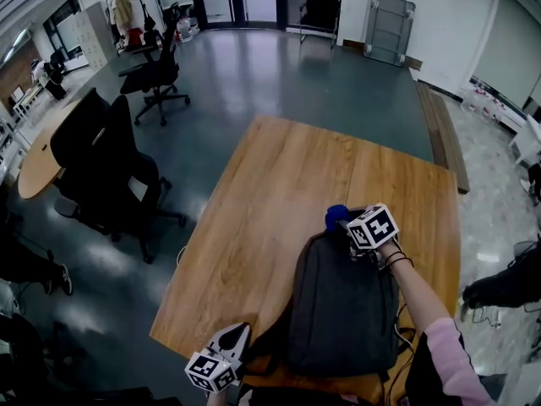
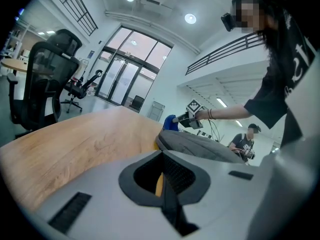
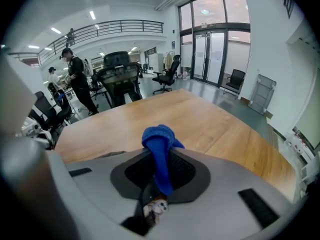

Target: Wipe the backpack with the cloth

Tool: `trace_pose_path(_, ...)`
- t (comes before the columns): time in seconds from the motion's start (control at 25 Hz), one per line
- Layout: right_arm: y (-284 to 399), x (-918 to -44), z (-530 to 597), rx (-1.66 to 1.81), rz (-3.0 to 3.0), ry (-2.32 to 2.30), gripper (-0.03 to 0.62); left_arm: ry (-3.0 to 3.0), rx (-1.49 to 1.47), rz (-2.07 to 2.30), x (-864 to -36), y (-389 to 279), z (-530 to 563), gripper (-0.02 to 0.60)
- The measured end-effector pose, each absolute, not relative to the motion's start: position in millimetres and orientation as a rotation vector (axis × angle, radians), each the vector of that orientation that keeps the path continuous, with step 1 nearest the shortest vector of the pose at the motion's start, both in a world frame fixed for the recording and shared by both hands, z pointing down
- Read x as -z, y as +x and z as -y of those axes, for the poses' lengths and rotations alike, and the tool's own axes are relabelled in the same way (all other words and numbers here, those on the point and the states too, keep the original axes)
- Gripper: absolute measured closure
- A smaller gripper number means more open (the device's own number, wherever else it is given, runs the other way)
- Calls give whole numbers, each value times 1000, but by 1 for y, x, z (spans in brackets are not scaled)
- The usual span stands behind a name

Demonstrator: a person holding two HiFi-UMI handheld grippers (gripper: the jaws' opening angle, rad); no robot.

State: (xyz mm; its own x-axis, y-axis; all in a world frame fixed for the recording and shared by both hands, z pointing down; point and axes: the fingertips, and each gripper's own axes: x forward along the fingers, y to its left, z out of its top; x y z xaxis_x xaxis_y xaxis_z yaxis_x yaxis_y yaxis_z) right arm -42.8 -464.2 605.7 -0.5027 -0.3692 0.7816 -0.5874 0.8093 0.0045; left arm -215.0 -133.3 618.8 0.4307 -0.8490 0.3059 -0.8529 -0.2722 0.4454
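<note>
So the right claw [image 3: 159, 173] is clamped on the blue cloth [image 3: 159, 151], which bunches up out past the jaws. In the head view the cloth sits right at the 12 o'clock end of the dark grey backpack [image 1: 342, 311], and that's lying flat on the wooden bench [image 1: 279, 184]. The left claw [image 2: 162, 184] is pinched together with nothing in it, down at the backpack's 8 o'clock by the bench's near edge. Black chairs [image 1: 110, 167] stand on the floor off at 9 o'clock.
</note>
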Motion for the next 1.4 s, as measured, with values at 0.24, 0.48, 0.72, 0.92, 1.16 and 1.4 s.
trace_pose_path(0.24, -83, -591, 442, -345, 2243, 610, 539, 2111, -22, 1460, -624, -230, 126, 583)
trace_pose_path(0.48, -87, -550, 432, -379, 2358, 647, 539, 2120, -20, 1463, -624, -230, 126, 583)
trace_pose_path(0.72, -102, -519, 402, -564, 2495, 588, 539, 2141, -15, 1431, -622, -216, 128, 583)
trace_pose_path(0.92, -81, -549, 392, -534, 2394, 620, 539, 2181, -14, 1393, -613, -199, 128, 583)
trace_pose_path(1.16, -11, -560, 402, -558, 2315, 795, 539, 2183, -41, 1397, -612, -198, 115, 583)
trace_pose_path(1.4, 85, -561, 405, -575, 2223, 982, 539, 2184, -61, 1399, -610, -190, 109, 583)
